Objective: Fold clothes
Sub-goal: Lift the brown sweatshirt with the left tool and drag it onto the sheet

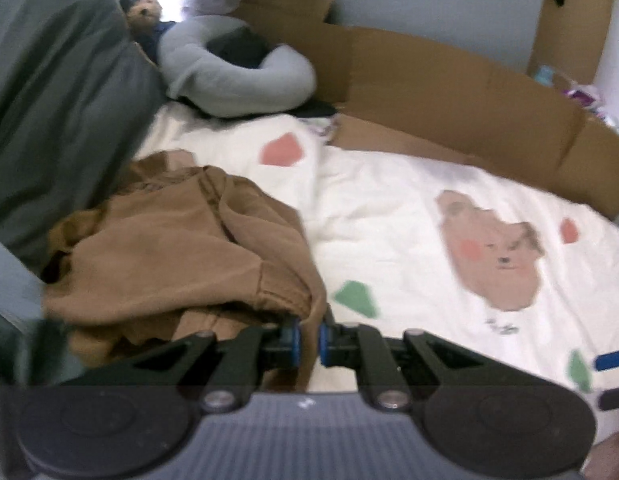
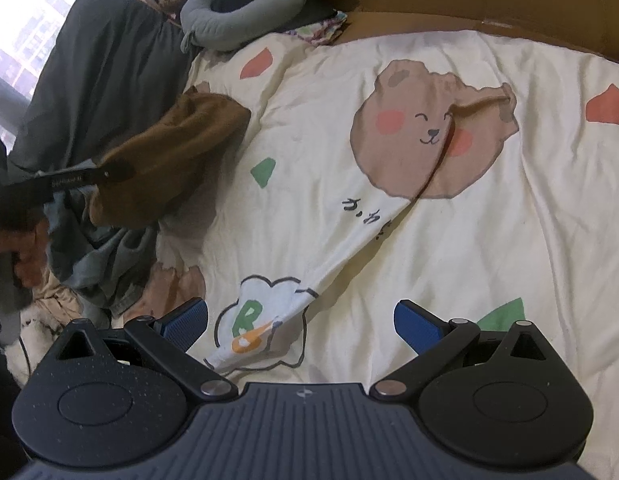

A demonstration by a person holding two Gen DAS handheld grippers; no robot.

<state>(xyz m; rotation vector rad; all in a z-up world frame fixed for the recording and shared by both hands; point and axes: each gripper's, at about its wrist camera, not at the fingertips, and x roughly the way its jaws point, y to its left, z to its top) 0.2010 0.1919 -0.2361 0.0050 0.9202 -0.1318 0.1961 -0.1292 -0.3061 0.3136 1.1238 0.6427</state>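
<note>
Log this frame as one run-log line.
task: fold clothes | left gripper: shut on brown fleece garment | right gripper: open, empty, over cream bear-print duvet | fold: not started

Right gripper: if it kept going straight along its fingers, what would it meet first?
Most likely the cream printed duvet, at the raised fold running between the open right gripper fingers. Nothing else shows in that line, though depth is hard to judge.
</note>
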